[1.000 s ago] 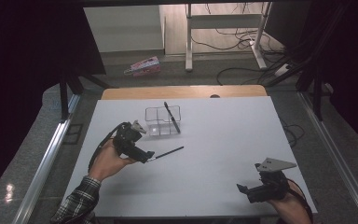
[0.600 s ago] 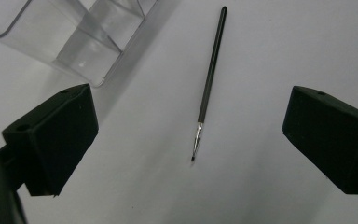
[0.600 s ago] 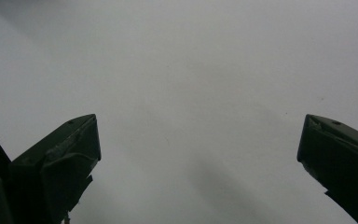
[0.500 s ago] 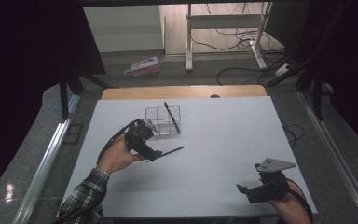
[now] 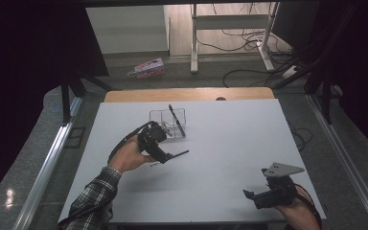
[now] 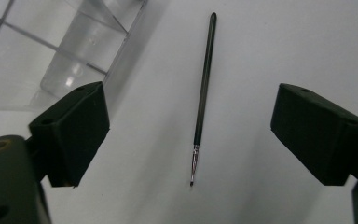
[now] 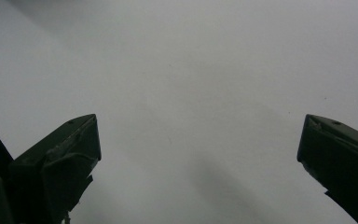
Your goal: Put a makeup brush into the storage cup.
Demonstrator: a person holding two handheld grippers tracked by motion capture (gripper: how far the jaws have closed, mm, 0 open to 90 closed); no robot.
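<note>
A thin black brush (image 6: pixel 204 84) lies flat on the white table (image 5: pixel 230 143), its fine metal-collared tip pointing toward my left gripper's camera. My left gripper (image 6: pixel 196 133) hangs over it with one jaw on each side and neither pad touching it. Its jaws have just been closing but still stand wide. In the high view the left gripper (image 5: pixel 162 152) sits right of the person's left hand, over the brush (image 5: pixel 178 154). Near the table's front right edge, my right gripper (image 5: pixel 250 196) rests open, and between its jaws (image 7: pixel 198 154) is bare table.
A clear plastic compartment box (image 5: pixel 166 117) stands just behind the left hand, with a black pen (image 5: pixel 177 120) leaning across it; one corner of the box (image 6: pixel 74 51) is close to the left jaw. Cables and a pink packet (image 5: pixel 146 67) lie on the floor beyond the table.
The left hand has slid to the right, bringing its gripper over the brush. The brush and the right gripper have stayed where they were.
</note>
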